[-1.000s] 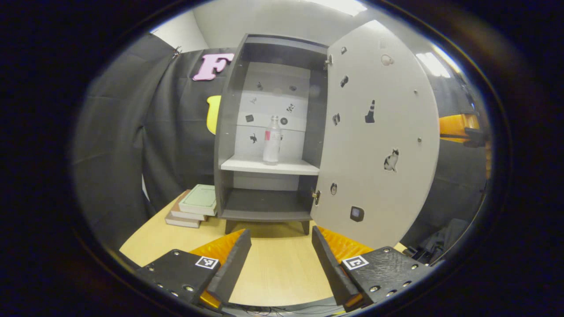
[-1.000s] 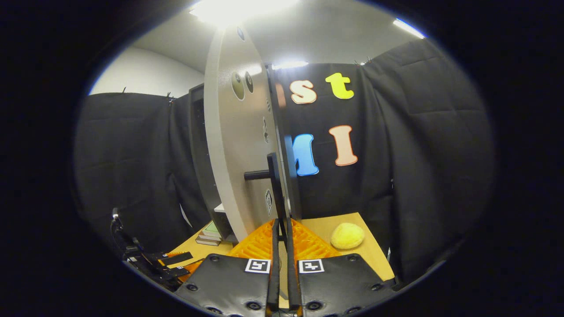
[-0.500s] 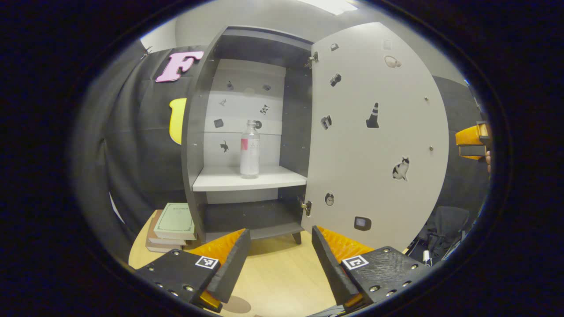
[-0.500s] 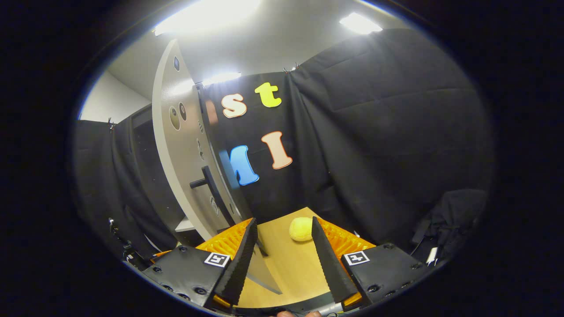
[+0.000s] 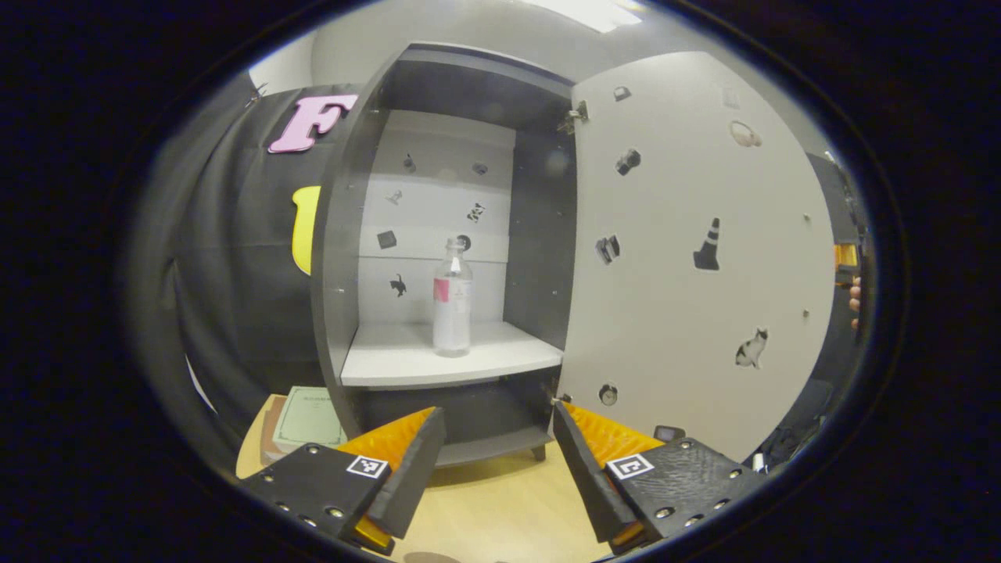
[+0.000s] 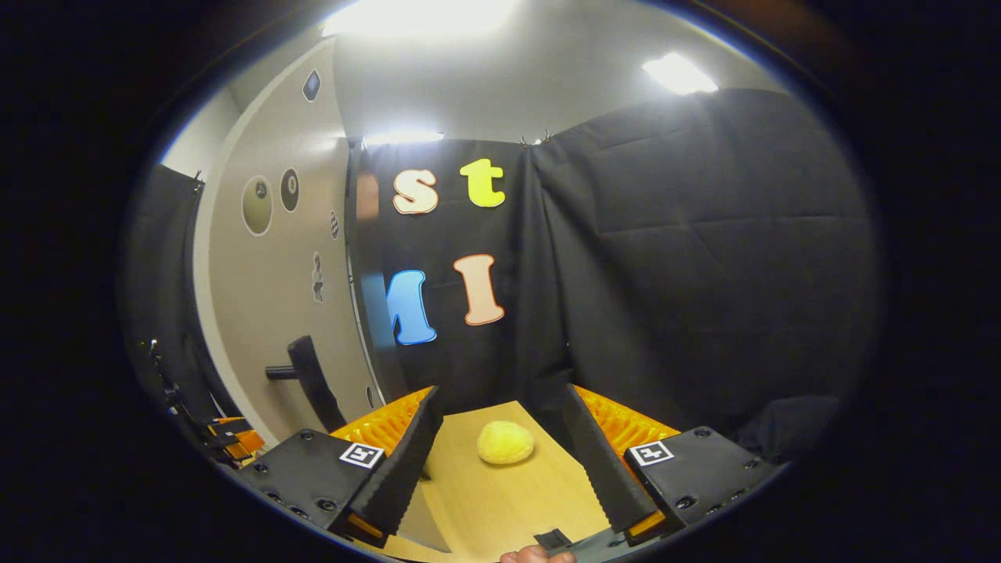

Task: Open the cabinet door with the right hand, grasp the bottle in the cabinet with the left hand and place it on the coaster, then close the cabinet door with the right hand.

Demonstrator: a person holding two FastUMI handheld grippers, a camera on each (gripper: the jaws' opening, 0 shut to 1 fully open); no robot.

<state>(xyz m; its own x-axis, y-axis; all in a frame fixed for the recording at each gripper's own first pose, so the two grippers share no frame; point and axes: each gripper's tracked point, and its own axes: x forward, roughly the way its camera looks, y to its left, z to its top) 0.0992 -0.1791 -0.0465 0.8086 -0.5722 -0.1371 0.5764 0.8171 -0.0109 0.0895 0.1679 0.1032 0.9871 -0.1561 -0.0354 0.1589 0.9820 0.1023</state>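
1. While the cabinet [image 5: 438,258] stands on the wooden table [image 5: 493,508] with its inside showing, its pale door [image 5: 696,258] is swung wide to the right, stickers scattered over the inner face.
2. In the right gripper view the door's outer face [image 6: 274,297] stands at the left, its dark bar handle [image 6: 313,379] sticking out, well clear of the fingers.
3. The books [image 5: 301,418] lie stacked on the table just left of the cabinet's foot.
4. The left gripper [image 5: 496,477] is released, fingers spread apart and holding nothing, pointing at the cabinet's lower half.
5. The right gripper [image 6: 500,469] is likewise spread wide and grasps nothing; part of a hand [image 6: 536,555] shows at the bottom edge.
6. The bottle [image 5: 452,301], clear with a pink label, stands upright on the white middle shelf [image 5: 407,363], untouched.
7. A yellow round object [image 6: 505,442] rests on the table between the right gripper's fingers, farther off.
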